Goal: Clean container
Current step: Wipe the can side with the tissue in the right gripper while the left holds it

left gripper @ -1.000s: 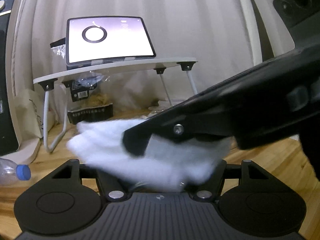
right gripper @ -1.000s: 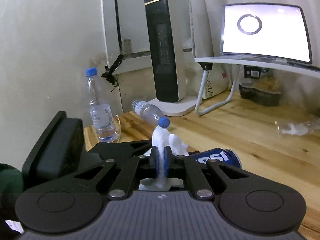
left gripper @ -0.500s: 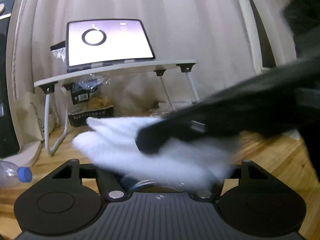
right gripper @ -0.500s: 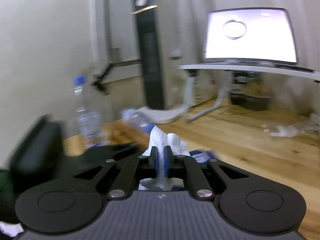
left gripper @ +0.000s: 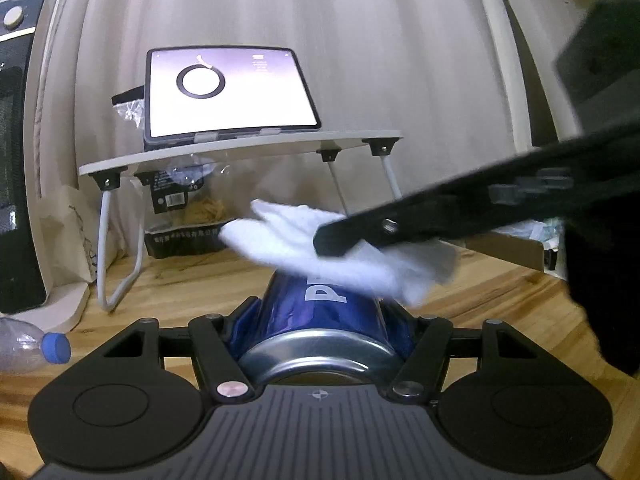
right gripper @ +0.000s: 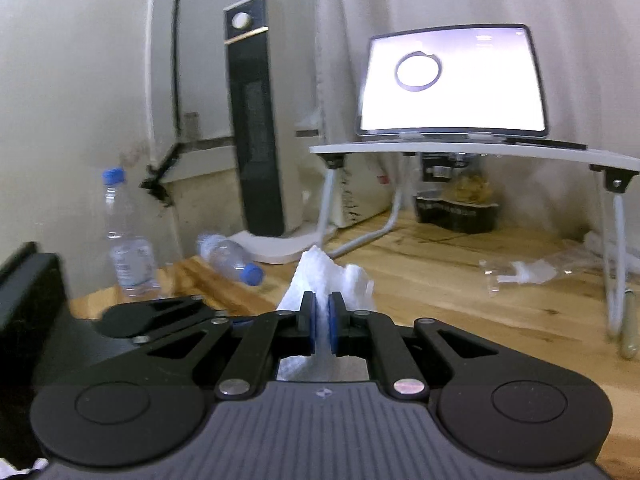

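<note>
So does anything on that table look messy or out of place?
Yes. One plastic water bottle lies toppled on its side on the wooden table, near an upright bottle. Crumpled clear plastic wrapping is strewn under the white lap desk. Nothing looks spilled.

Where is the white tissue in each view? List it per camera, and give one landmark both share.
Left wrist view: the white tissue is at centre, draped over the far end of the blue can, pinched by the right gripper.
Right wrist view: the tissue is at lower centre, sticking up between the shut fingers.
Shared landmark: the lit tablet on the white stand.
</note>
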Available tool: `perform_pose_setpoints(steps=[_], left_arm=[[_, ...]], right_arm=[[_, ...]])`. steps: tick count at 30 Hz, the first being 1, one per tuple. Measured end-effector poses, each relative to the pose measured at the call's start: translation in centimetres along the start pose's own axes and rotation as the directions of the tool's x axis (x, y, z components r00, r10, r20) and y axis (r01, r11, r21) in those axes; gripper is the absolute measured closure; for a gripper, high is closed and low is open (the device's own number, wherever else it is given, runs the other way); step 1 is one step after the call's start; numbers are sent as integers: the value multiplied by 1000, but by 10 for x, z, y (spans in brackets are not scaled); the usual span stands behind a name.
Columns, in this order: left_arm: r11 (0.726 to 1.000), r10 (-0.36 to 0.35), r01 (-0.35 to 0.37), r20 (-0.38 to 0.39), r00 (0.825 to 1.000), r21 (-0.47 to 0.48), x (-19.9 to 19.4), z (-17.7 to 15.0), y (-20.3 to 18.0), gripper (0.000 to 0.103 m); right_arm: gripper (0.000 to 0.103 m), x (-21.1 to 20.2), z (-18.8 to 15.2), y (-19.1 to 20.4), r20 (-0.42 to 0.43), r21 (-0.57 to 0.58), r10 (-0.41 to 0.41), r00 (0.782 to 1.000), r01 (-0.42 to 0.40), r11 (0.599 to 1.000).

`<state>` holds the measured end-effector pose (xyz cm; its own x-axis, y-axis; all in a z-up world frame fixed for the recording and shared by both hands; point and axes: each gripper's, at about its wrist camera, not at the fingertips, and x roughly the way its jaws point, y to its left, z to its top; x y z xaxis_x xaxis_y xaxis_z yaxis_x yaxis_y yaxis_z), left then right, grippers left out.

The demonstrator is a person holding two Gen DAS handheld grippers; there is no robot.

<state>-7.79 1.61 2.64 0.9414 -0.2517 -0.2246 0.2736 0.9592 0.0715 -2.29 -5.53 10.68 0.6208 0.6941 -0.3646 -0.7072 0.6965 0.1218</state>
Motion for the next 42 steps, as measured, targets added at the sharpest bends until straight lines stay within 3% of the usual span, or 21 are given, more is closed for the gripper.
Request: perform_pose_setpoints(steps=[5,15,20,25,34,37,42], left_arm=[[1000,1,-1,4,1000,-8,-1,0,2,36],[1000,13,-12,26,1000,-15,-5,-1,2,36],[999,16,-15,16,1000,-39,-3,-1,7,36],[1000,11,-11,31,999,0,-5,-1,1,36],[1000,15,-14,40,999,-20,-7,-1,4,36],[1000,15,-15,37,999,-21,-7,-1,4,36],[999,16,-15,22,1000,-45,-4,-1,8,36]], right_arm=[[93,-20,-10,19,-27,40,167,986,-166,985],[93,-7,-4,-21,34,77,-22,999,19,997],[93,-11,-7,-6,29,79,65,997,-67,995],[93,-26,-12,12,-2,81,153,988,-152,985],[93,-10,-5,-17,20,74,-41,999,40,997],[93,-1,3,-10,35,63,-17,999,14,998],[93,2,6,24,-7,10,117,993,-117,993]])
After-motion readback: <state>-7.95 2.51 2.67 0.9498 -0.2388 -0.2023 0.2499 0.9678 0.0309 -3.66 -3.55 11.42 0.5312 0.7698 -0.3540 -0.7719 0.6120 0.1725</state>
